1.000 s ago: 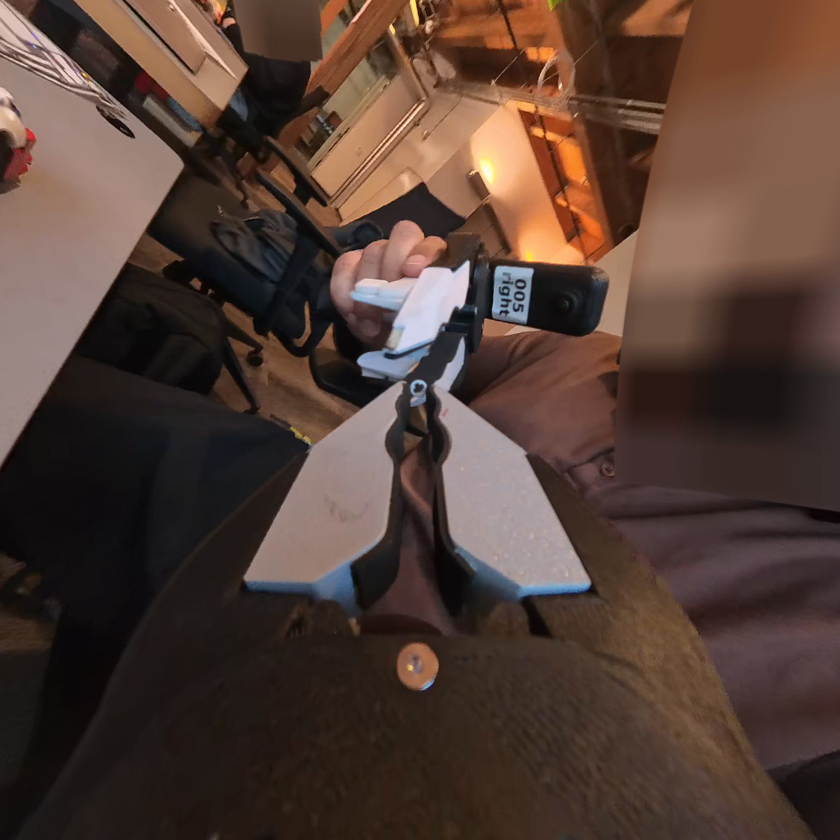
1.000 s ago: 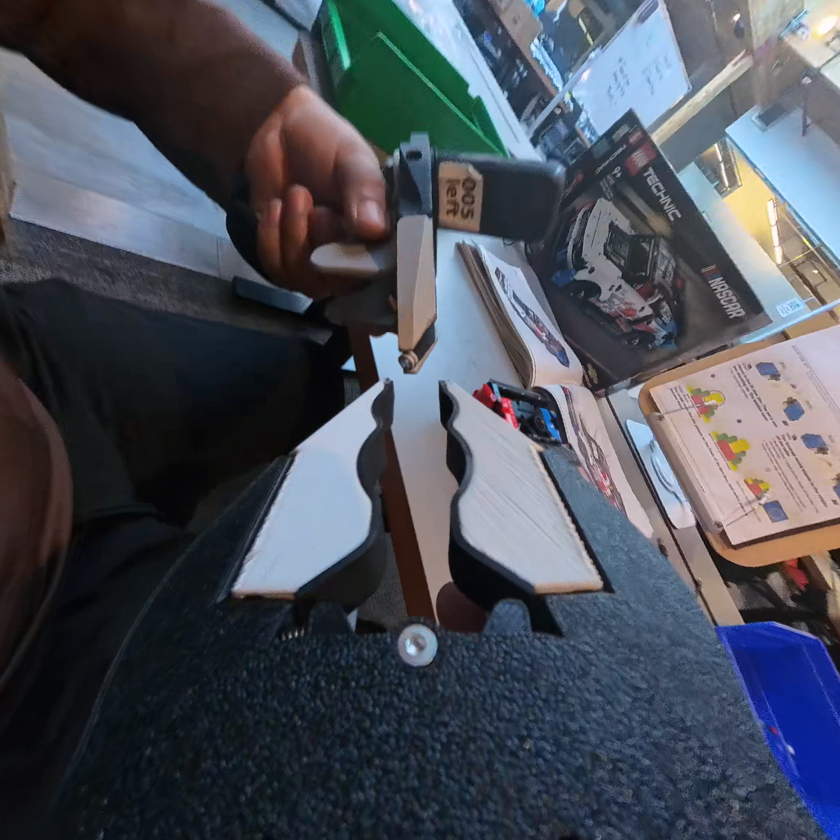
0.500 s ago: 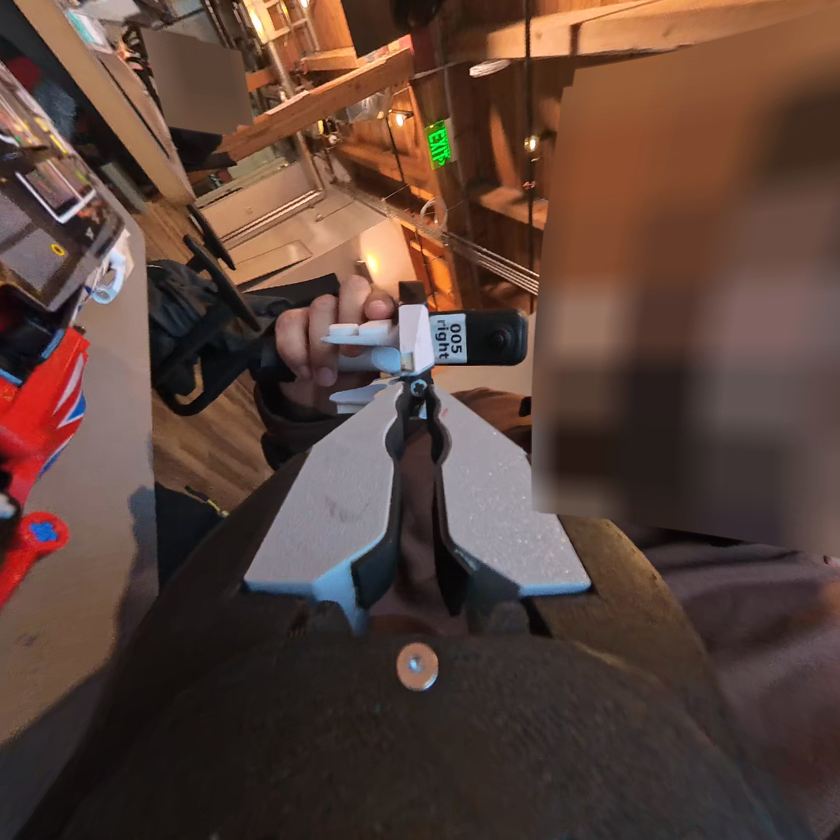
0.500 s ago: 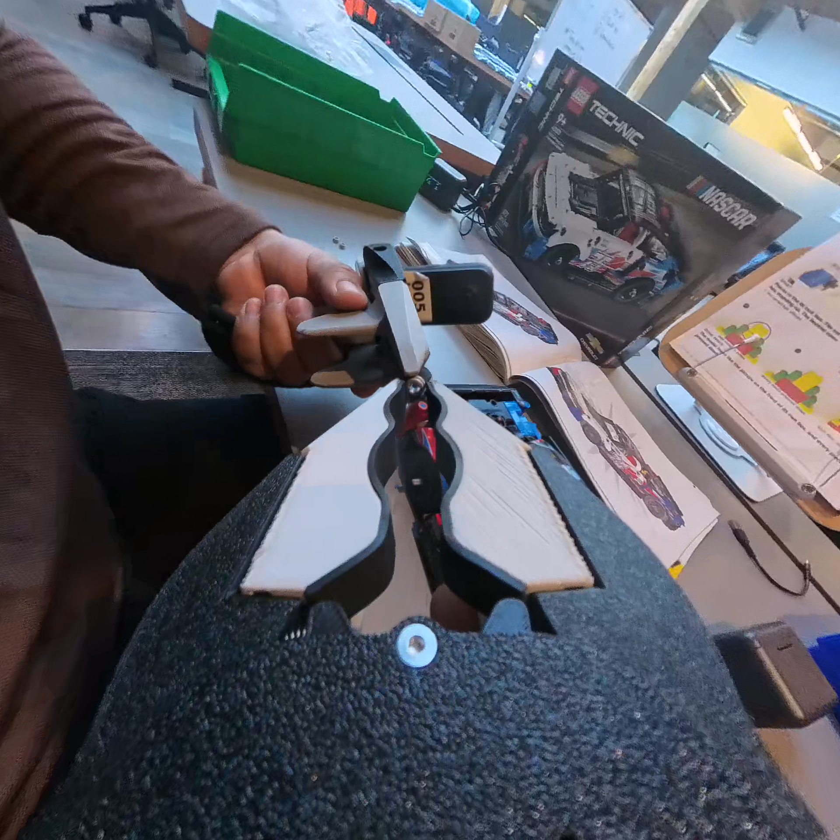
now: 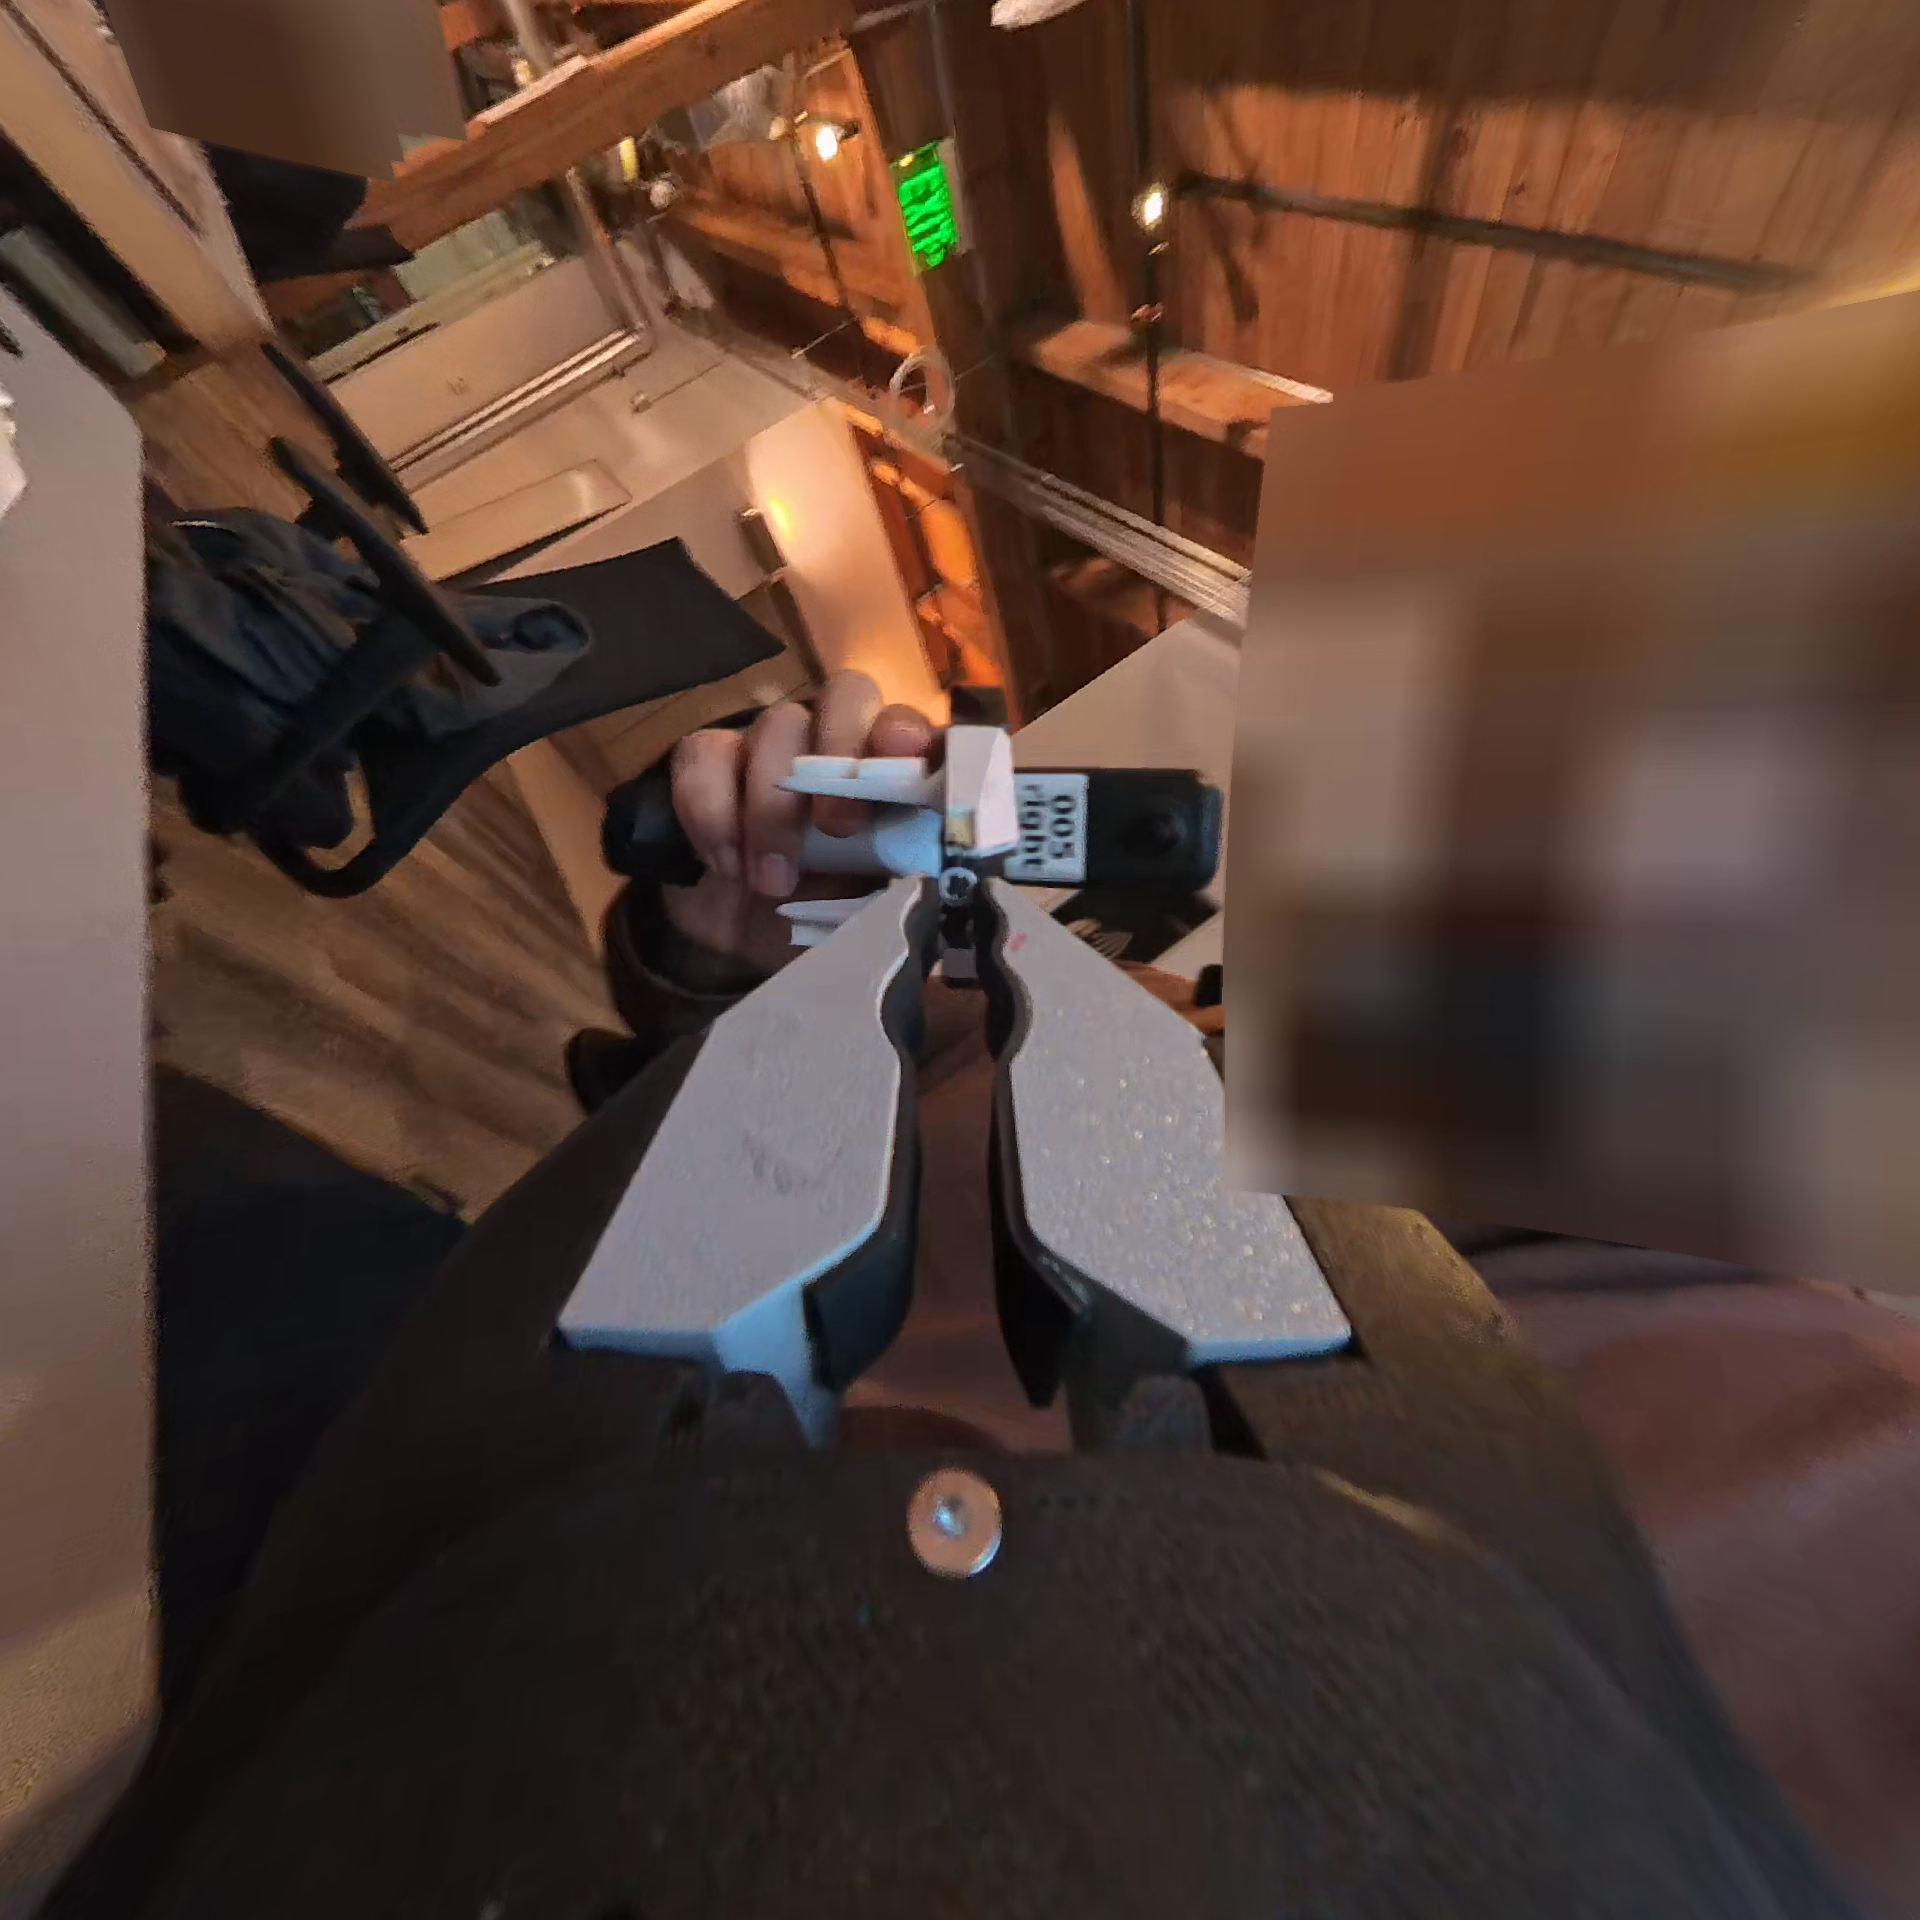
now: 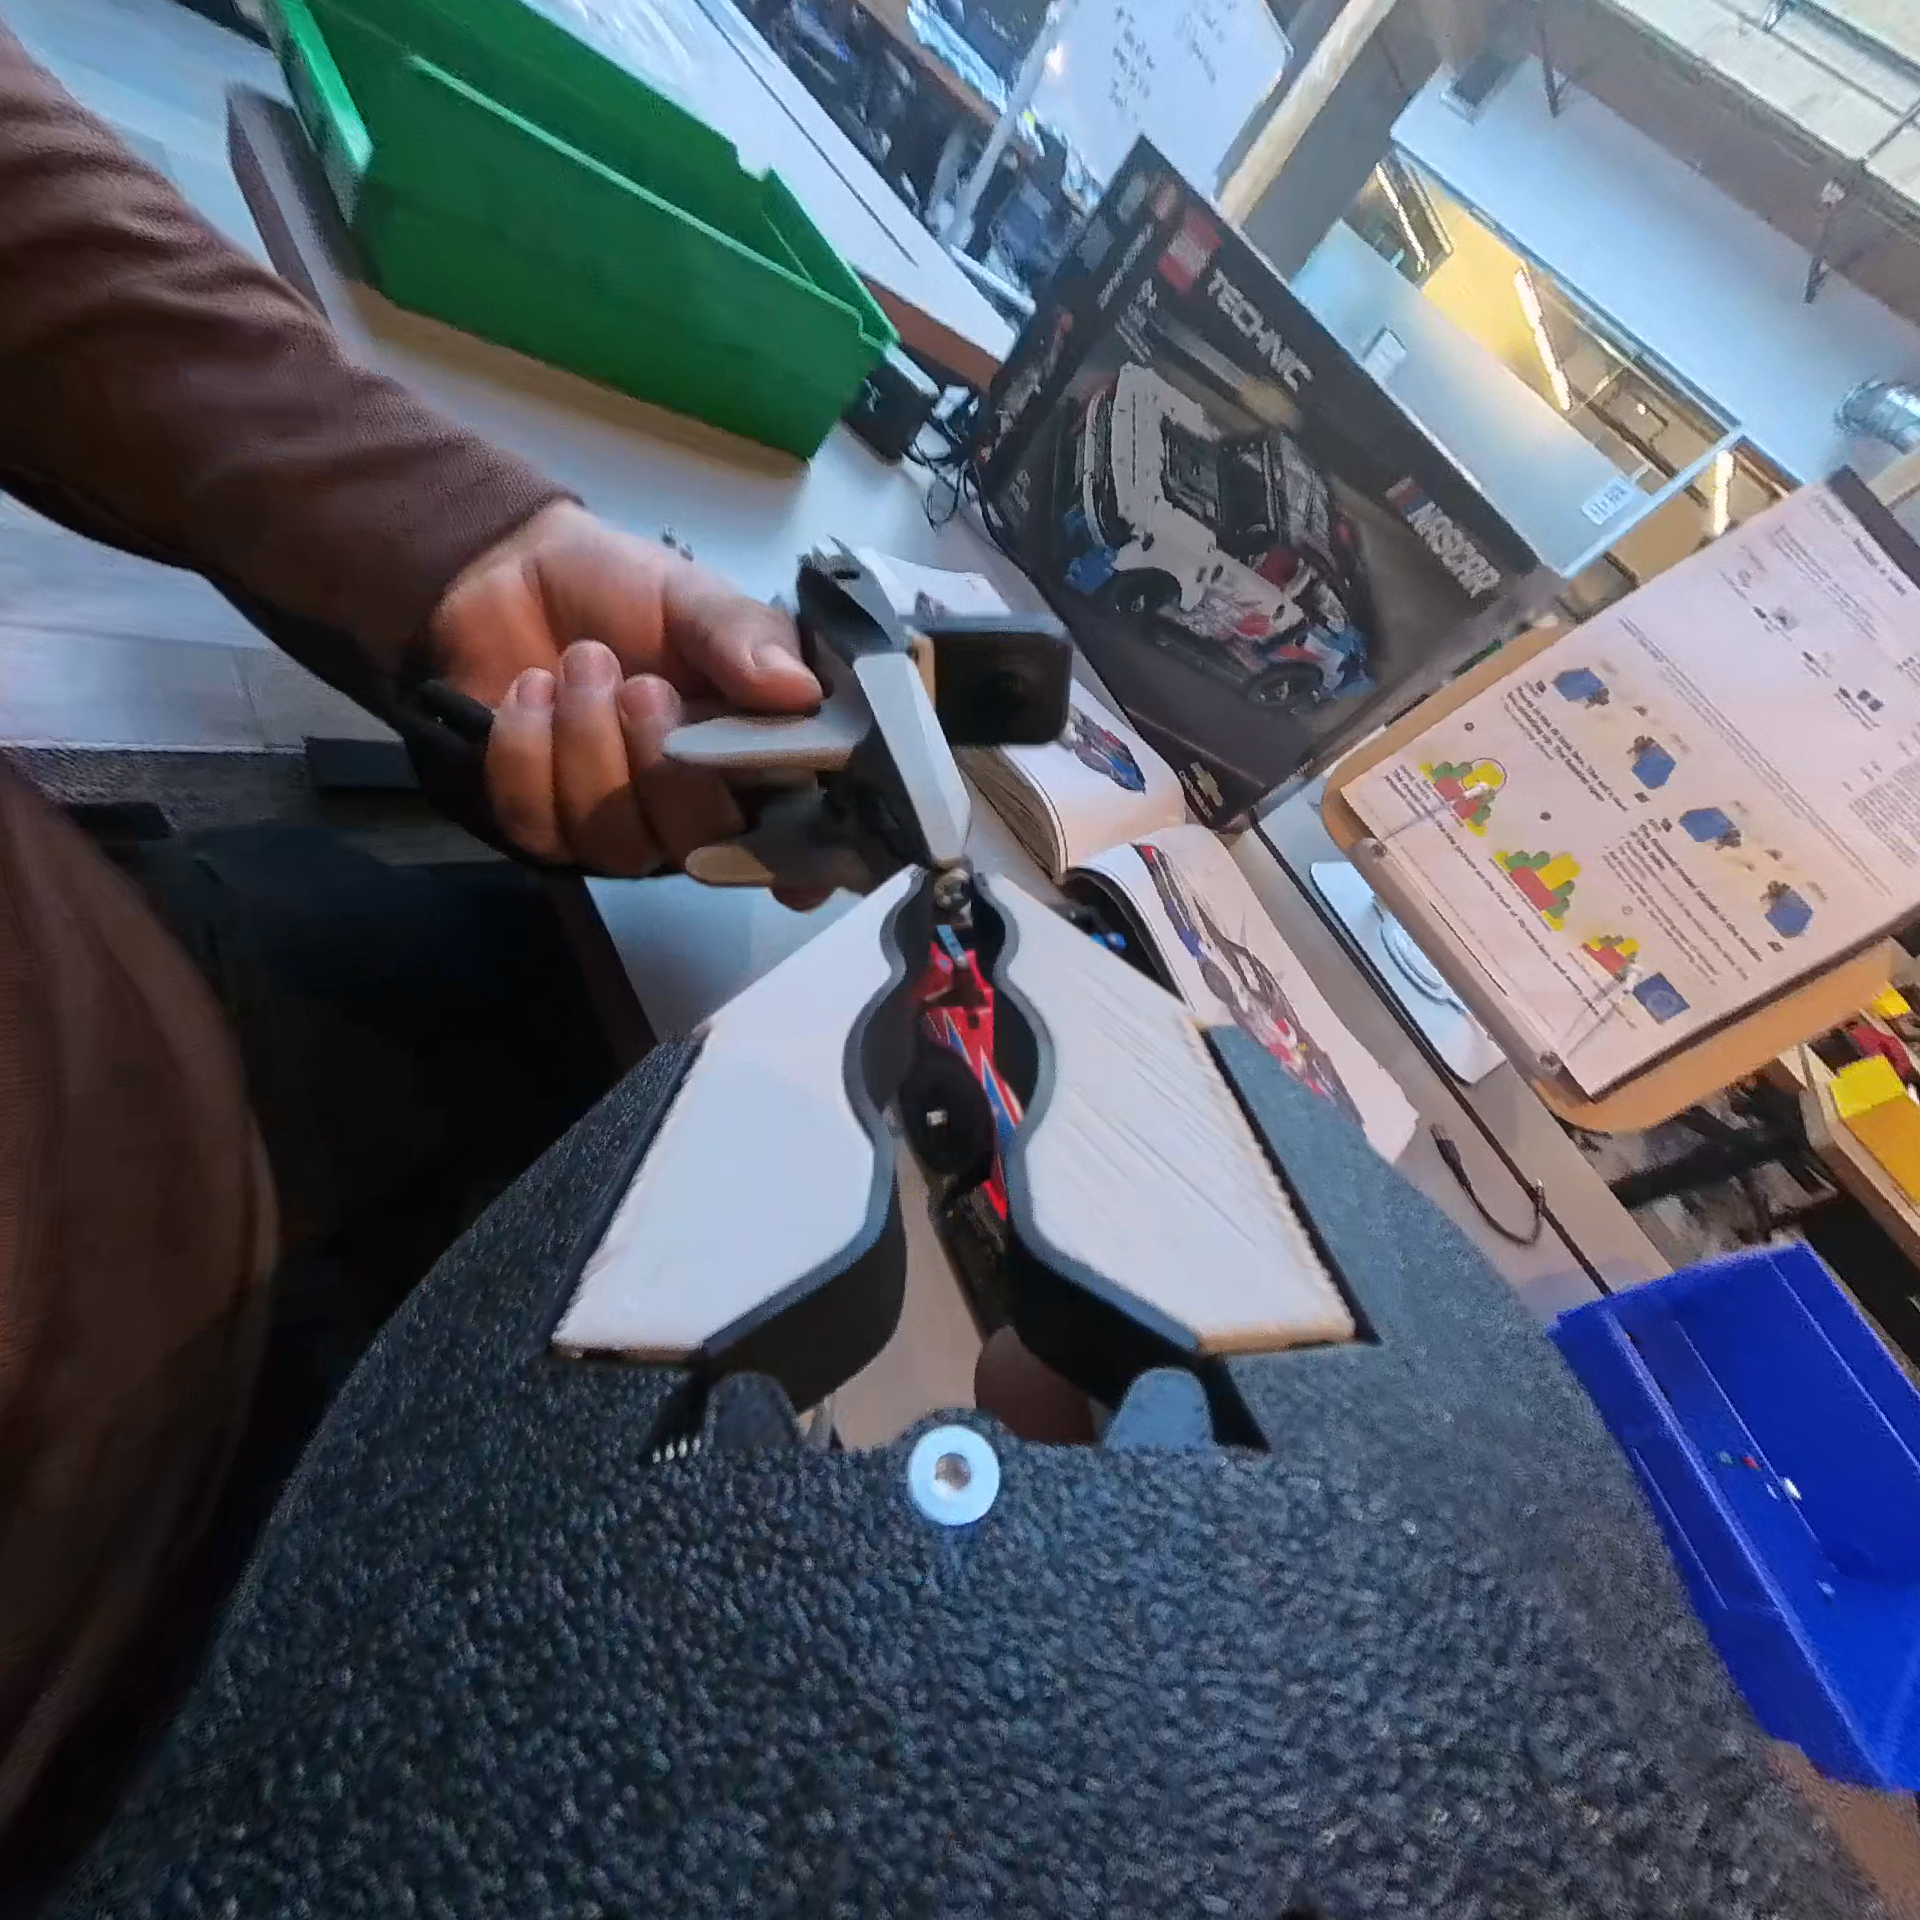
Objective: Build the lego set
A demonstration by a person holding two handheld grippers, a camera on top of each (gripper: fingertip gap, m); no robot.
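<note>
- Right gripper [image 6: 951, 894]: grainy black body, pale flat fingers with wavy black edges. The tips are drawn in close around a small grey part [image 6: 948, 885]; I cannot tell whether they grip it.
- Left gripper [image 5: 954, 906]: same build, clenched on that part, a round bit with a cross-shaped hole, held in mid-air above the person's lap.
- Red lego car [image 6: 961, 1039]: glossy plastic with a black wheel, partly built, standing on the white table [image 6: 727, 499] and seen between the right fingers.
- Progress, as judged: the part is being passed or seated and is not yet on the car; much remains to build.
- Open instruction booklet [image 6: 1195, 914]: soft paper, just beyond the car.
- Set box [image 6: 1247, 499]: dark printed card, upright.
- Green bin [image 6: 582, 239]: rigid plastic, farthest away.
</note>
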